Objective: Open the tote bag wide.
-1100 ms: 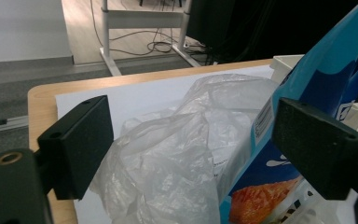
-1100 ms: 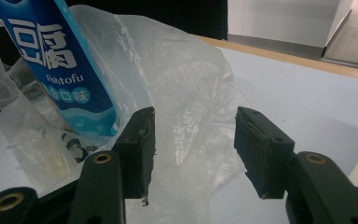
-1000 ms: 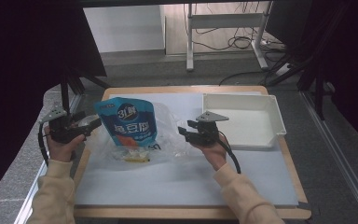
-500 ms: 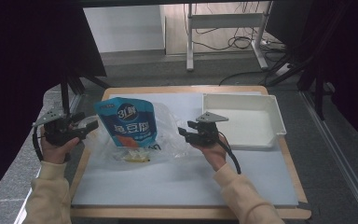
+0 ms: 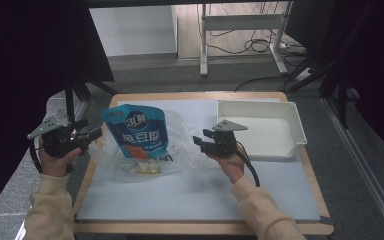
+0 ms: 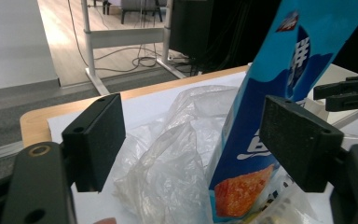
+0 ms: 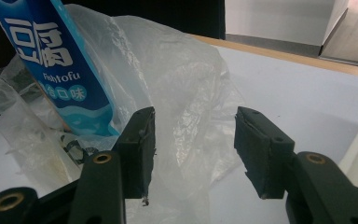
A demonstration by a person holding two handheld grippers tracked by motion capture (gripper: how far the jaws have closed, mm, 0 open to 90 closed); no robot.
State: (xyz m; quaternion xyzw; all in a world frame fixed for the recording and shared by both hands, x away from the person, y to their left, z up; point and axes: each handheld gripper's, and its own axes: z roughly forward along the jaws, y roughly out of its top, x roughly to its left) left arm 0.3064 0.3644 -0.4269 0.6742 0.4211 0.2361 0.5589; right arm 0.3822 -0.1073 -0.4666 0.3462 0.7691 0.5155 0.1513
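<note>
Blue and glossy, the snack pouch [image 5: 137, 131] stands upright near the middle of the bench [image 5: 200, 200], slightly left of centre, with its lower part inside a crumpled clear plastic bag [image 5: 180, 145] that spreads out around it on the white mat [image 5: 190, 190]. Something yellowish lies in the bag just nearer than the pouch.

At the left edge of the bench, the left hand-held gripper [image 5: 92, 134] points right toward the pouch. Its jaws are spread and have just been closing a little; in the left gripper view the bag [image 6: 177, 154] and the edge of the pouch [image 6: 261, 116] are seen between the pads [image 6: 100, 140], but the pads do not press on either.

To the right of the bag, the right hand-held gripper [image 5: 201, 139] points left toward it. Its jaws stand apart; in the right gripper view the plastic bag [image 7: 191, 93] shows in the gap between the pads [image 7: 142, 149] without being pinched, and the pouch [image 7: 60, 60] stands beyond to the left.

A white tray [image 5: 295, 125] sits at the far right of the bench, well apart from the pouch.
</note>
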